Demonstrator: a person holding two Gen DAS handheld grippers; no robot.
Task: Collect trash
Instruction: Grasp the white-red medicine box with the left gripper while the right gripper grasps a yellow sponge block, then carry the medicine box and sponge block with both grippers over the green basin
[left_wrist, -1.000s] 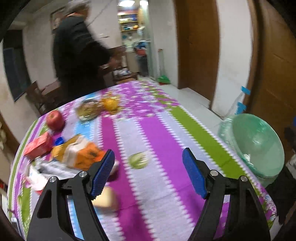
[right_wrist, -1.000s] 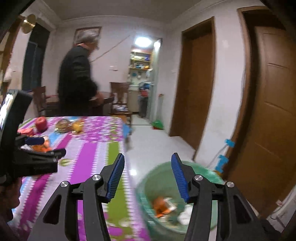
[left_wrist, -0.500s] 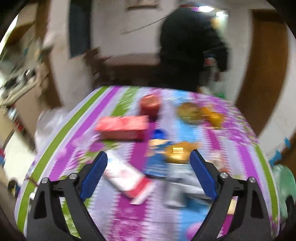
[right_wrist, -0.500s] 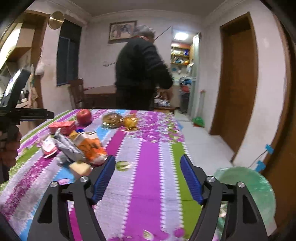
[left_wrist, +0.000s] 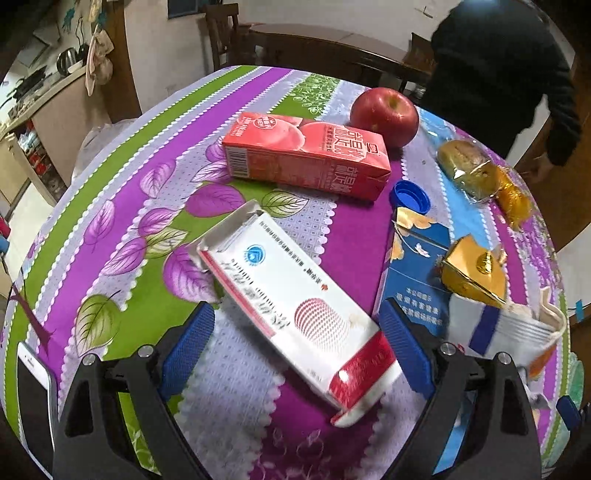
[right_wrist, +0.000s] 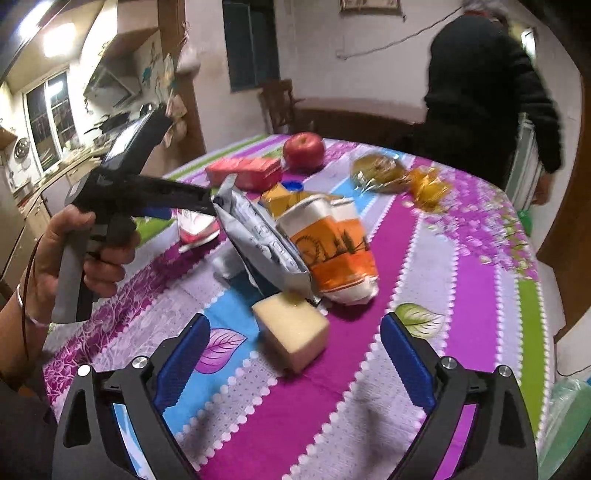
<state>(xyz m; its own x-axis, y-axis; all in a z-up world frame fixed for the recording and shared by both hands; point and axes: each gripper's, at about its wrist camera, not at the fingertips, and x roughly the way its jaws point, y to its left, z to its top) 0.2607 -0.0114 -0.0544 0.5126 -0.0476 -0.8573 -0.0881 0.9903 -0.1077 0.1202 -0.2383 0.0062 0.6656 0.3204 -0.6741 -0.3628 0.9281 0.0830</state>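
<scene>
Left gripper spread, straddling white box; box long axis runs diagonally, far-left to near-right; right gripper spread, empty, farther off.

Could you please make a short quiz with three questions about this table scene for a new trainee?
1. True or false: the left claw is shut on the white box.
2. Which fruit stands behind the red carton?
3. The blue cap lies: A) on the tablecloth, B) on the carton.

Key: 1 false, it is open around the box; 2 the apple; 3 A.
</scene>
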